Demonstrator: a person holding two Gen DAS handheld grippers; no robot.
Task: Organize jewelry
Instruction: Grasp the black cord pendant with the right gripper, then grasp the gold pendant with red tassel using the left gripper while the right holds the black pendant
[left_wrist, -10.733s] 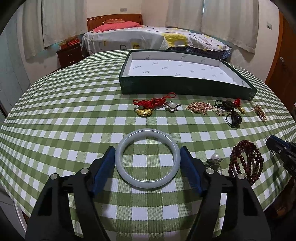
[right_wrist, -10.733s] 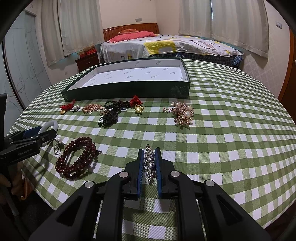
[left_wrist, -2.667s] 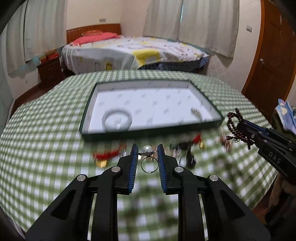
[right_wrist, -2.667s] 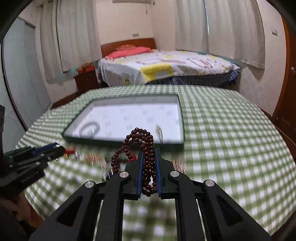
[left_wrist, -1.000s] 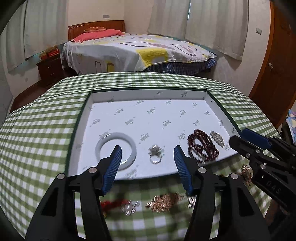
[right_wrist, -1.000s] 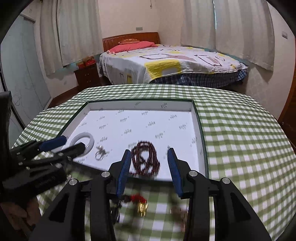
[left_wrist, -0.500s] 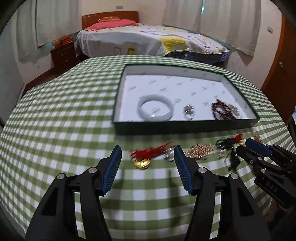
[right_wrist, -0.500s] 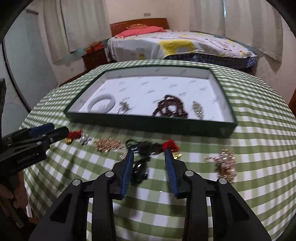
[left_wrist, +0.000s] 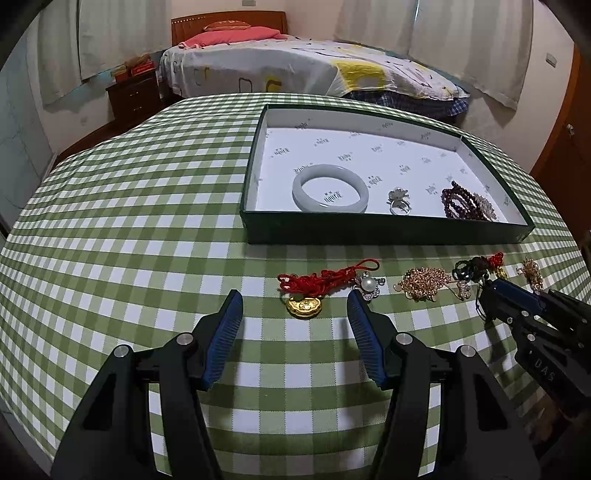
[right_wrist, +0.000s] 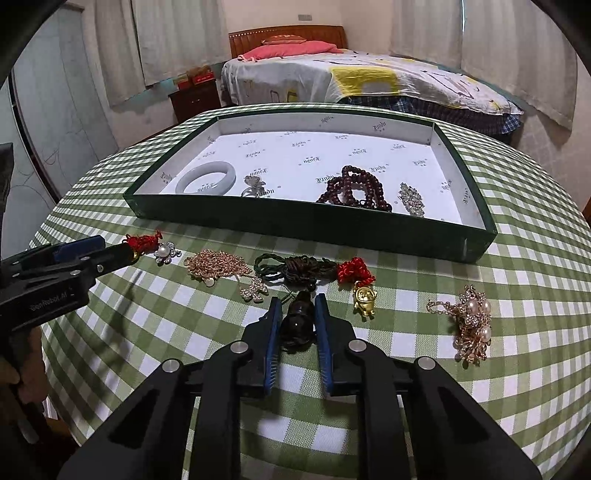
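A green tray (left_wrist: 384, 232) with white lining holds a pale jade bangle (left_wrist: 330, 187), a ring (left_wrist: 399, 201), a dark red bead bracelet (right_wrist: 354, 189) and a crystal clip (right_wrist: 410, 197). On the cloth before it lie a red cord with gold pendant (left_wrist: 304, 304), a pearl flower brooch (left_wrist: 367, 285), a gold chain (right_wrist: 218, 266), a dark cord with black pendant (right_wrist: 297, 323), a small gold charm (right_wrist: 364, 295) and a pearl cluster (right_wrist: 472, 321). My left gripper (left_wrist: 294, 306) is open just short of the gold pendant. My right gripper (right_wrist: 297, 314) is open, its fingers on both sides of the black pendant.
The round table has a green checked cloth (left_wrist: 129, 221). Its near edge lies close below both grippers. A bed (left_wrist: 295, 70) and a nightstand (left_wrist: 129, 96) stand behind the table.
Both grippers have dropped the ring and bead bracelet into the tray, pulled back and come down low to the row of loose pieces. The right fingers have narrowed around the black pendant.
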